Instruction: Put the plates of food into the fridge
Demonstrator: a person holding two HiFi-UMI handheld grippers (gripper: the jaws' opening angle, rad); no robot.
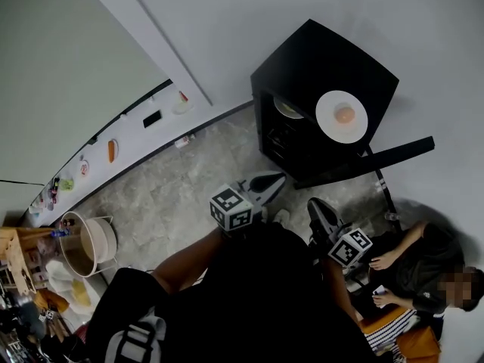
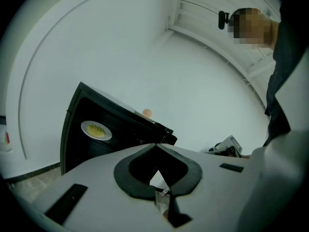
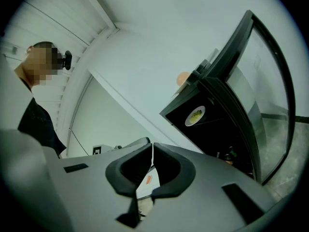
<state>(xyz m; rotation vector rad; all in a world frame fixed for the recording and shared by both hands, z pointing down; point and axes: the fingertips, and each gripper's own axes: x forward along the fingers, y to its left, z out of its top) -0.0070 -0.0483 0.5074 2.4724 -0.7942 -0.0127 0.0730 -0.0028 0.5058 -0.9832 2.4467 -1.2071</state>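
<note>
Bearing orange food, white plate tops fridge; left tongs, right tongs clenched empty.

Right gripper jaws together, open fridge, plate of food inside

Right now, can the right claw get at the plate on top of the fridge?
Probably yes. The plate sits uncovered on the fridge top, with nothing between it and the right claw. That claw is shut and empty, so it must open first.
</note>
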